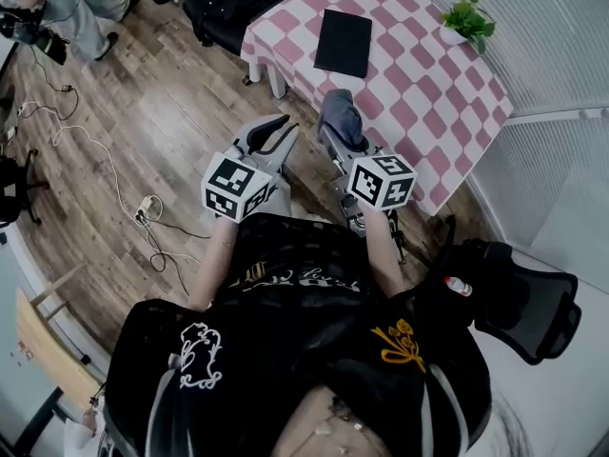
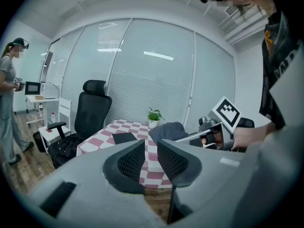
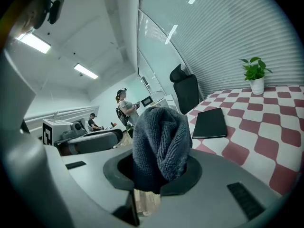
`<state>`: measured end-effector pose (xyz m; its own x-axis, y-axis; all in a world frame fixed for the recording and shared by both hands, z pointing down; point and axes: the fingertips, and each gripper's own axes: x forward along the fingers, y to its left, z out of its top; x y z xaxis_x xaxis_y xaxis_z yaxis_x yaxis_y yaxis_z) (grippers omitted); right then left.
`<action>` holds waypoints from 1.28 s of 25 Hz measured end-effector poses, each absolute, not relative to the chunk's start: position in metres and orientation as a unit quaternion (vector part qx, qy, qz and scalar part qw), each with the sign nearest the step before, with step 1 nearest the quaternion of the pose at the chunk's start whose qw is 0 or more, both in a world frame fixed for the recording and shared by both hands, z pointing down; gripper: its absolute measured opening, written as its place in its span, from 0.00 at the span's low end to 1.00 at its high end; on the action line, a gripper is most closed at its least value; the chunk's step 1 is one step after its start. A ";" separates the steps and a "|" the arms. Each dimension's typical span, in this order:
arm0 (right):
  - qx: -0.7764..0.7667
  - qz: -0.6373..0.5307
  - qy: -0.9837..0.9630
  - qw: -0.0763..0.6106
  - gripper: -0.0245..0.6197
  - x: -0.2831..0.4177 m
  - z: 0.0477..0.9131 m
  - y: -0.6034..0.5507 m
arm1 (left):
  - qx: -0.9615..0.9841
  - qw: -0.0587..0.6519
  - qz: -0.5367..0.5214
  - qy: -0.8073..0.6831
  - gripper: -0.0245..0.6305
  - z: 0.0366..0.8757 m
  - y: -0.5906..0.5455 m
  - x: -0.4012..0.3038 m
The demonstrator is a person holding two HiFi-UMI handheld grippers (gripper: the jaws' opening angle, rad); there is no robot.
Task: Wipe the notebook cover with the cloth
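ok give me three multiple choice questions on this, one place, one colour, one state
1. Where does the notebook lie? A in a drawer; B on the checked table; C on a shelf.
2. What colour is the cloth? A red; B yellow; C dark grey.
3. How is the left gripper? A open, empty; B shut on a pen; C shut on a cup.
Answers: 1 B, it lies flat on the checks. 2 C, grey pile shows in the right gripper. 3 A, its jaws stand apart, nothing between.

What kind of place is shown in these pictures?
Probably an office or a meeting room: a black office chair, a glass wall with blinds, and a checked table on a wood floor.
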<state>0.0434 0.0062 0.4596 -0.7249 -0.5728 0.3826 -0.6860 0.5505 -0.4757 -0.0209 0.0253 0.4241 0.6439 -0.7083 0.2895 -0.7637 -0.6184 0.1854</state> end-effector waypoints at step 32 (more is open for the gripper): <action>0.466 0.338 -0.810 0.108 0.15 -0.003 0.467 -0.171 | 0.941 0.173 0.095 -0.277 0.15 0.430 -0.156 -0.074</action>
<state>-0.0030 -0.1708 0.4669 -0.5419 -0.6828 0.4901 -0.8287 0.3371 -0.4468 -0.0744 -0.1561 0.4295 0.8291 -0.4876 0.2734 -0.5530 -0.7873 0.2729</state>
